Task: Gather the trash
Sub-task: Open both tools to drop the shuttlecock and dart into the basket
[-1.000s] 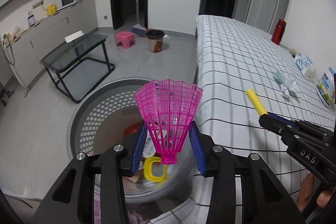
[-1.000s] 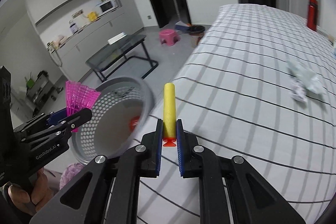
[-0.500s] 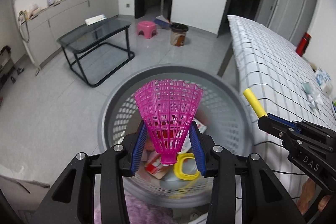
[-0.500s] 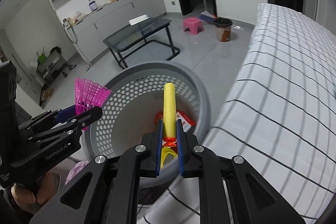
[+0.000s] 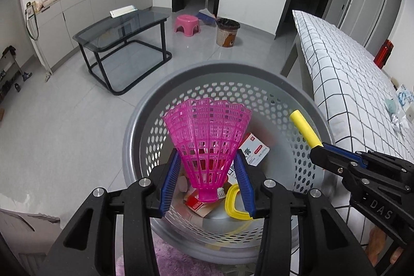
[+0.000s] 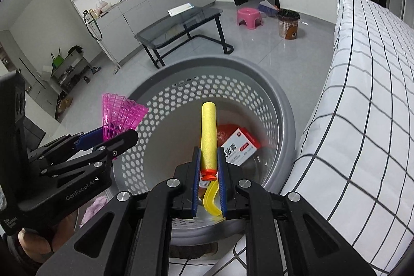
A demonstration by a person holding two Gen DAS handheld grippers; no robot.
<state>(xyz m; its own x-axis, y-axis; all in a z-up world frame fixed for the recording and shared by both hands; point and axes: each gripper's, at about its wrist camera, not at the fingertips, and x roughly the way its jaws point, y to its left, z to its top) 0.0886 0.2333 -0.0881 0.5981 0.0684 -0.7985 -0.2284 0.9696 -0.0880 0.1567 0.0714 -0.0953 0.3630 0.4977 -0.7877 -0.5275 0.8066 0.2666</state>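
Left wrist view: both grippers now hang over the grey perforated plastic basket (image 5: 297,95), ready to drop; left gripper (image 5: 207,172) clamps the pink plastic shuttlecock (image 5: 207,136), jaws just easing apart, while at three o'clock the right gripper (image 6: 209,167) pinches the yellow foam dart (image 6: 208,136).

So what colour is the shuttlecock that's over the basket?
The shuttlecock is bright pink, a see-through plastic mesh. It shows best in the left wrist view.
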